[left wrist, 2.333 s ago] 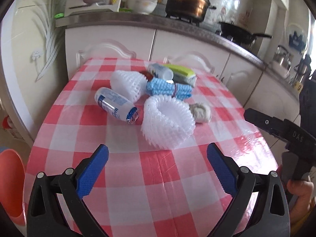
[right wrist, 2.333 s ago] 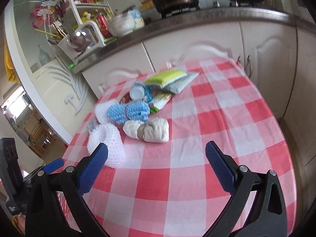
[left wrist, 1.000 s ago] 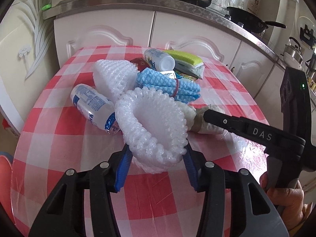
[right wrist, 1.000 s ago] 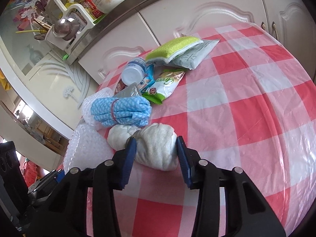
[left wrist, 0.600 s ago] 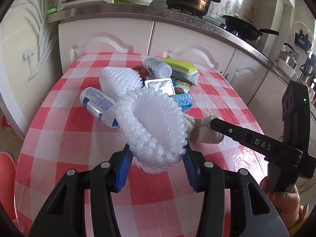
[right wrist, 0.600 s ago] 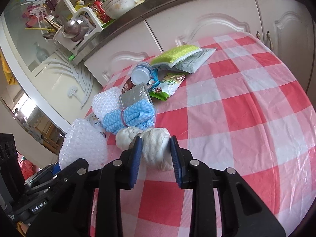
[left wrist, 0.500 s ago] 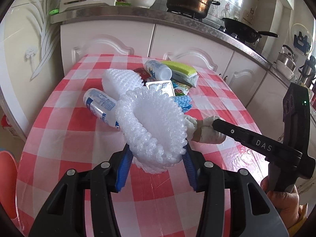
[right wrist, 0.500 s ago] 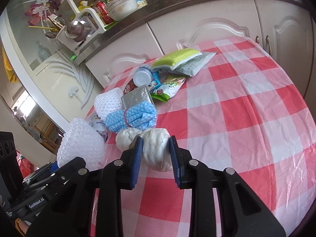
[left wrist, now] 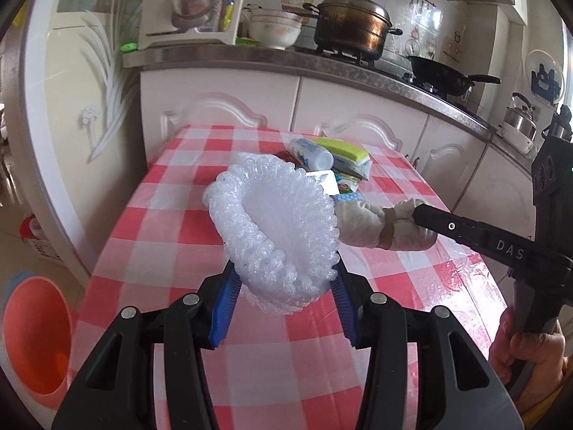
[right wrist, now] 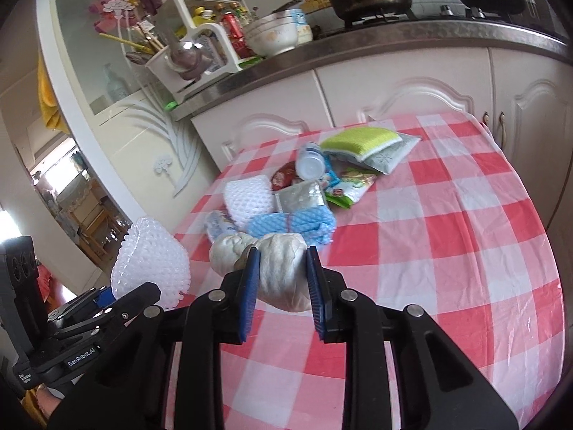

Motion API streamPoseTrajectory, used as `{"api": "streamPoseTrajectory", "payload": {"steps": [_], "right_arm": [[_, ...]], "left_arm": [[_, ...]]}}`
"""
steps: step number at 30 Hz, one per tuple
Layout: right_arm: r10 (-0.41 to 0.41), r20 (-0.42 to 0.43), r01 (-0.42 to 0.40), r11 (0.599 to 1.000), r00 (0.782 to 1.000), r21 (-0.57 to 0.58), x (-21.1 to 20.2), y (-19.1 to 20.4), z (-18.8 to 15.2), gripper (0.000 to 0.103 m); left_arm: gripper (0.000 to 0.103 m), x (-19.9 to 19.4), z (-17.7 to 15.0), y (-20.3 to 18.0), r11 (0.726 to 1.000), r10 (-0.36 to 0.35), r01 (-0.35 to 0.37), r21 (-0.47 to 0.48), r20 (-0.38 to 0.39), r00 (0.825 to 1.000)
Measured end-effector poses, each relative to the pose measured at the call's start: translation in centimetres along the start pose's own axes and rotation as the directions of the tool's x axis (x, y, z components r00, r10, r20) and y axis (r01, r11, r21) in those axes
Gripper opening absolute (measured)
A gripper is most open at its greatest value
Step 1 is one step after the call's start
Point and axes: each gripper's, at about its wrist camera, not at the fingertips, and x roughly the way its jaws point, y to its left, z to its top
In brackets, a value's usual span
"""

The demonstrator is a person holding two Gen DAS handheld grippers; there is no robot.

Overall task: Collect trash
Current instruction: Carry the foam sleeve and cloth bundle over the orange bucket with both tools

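Observation:
My left gripper (left wrist: 283, 283) is shut on a white foam fruit net (left wrist: 275, 229) and holds it above the red checked table (left wrist: 172, 251). The net also shows in the right wrist view (right wrist: 150, 258). My right gripper (right wrist: 281, 267) is shut on a crumpled white cloth wad (right wrist: 279, 268) and holds it lifted over the table; the wad also shows in the left wrist view (left wrist: 379, 222). A pile of trash stays on the table: a second foam net (right wrist: 247, 200), a blue cloth roll (right wrist: 293, 227), a plastic bottle (right wrist: 309, 163), a green sponge (right wrist: 358, 141) and snack wrappers (right wrist: 347, 182).
An orange bin (left wrist: 32, 333) stands on the floor left of the table. White kitchen cabinets (left wrist: 358, 114) with a counter, a pot (left wrist: 351, 27) and a dish rack (left wrist: 189, 10) are behind the table. Another bottle (right wrist: 218, 224) lies by the nets.
Both grippers closed on their items, the left on the foam net and the right on the cloth wad, and lifted them up and back from the pile.

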Motion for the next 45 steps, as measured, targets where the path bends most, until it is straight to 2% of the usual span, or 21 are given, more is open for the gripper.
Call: {"api": "streamPoseTrajectory", "payload": {"steps": [7,13,19,27,30,36,40,45], "right_arm": [[0.061,-0.022,-0.063,0.994,0.998,-0.086,0.5,4.9,0.1,0.027],[0.132,-0.067,-0.142,0.974,0.989,-0.175,1.9,10.3,-0.1,0.028],[0.208,-0.144,-0.241,0.929,0.968,-0.280,4.5,17.2,-0.6,0.028],[0.260,-0.256,-0.343,0.861,0.931,-0.375,9.7,25.1,-1.7,0.028],[0.262,-0.303,-0.372,0.835,0.916,-0.406,11.8,27.7,-2.6,0.028],[0.249,-0.378,-0.411,0.796,0.892,-0.444,15.9,31.9,-4.6,0.029],[0.231,-0.421,-0.427,0.776,0.877,-0.465,18.2,33.5,-5.8,0.029],[0.211,-0.458,-0.441,0.757,0.864,-0.483,20.2,34.7,-7.1,0.029]], "left_arm": [[0.050,-2.7,-0.6,3.6,0.996,0.074,-0.073,-0.048,0.030,0.997],[0.050,-5.0,-1.6,8.5,0.977,0.185,-0.180,-0.114,0.040,0.982],[0.050,-6.9,-3.3,14.7,0.931,0.307,-0.299,-0.208,0.008,0.952],[0.050,-8.4,-6.5,22.1,0.844,0.432,-0.434,-0.315,-0.081,0.898],[0.050,-8.5,-7.9,24.3,0.816,0.452,-0.462,-0.348,-0.115,0.885],[0.051,-8.1,-9.9,27.2,0.780,0.463,-0.493,-0.386,-0.175,0.869],[0.051,-7.9,-11.0,28.3,0.763,0.465,-0.505,-0.403,-0.200,0.862],[0.051,-7.4,-12.1,29.0,0.755,0.459,-0.513,-0.409,-0.229,0.858]]}}
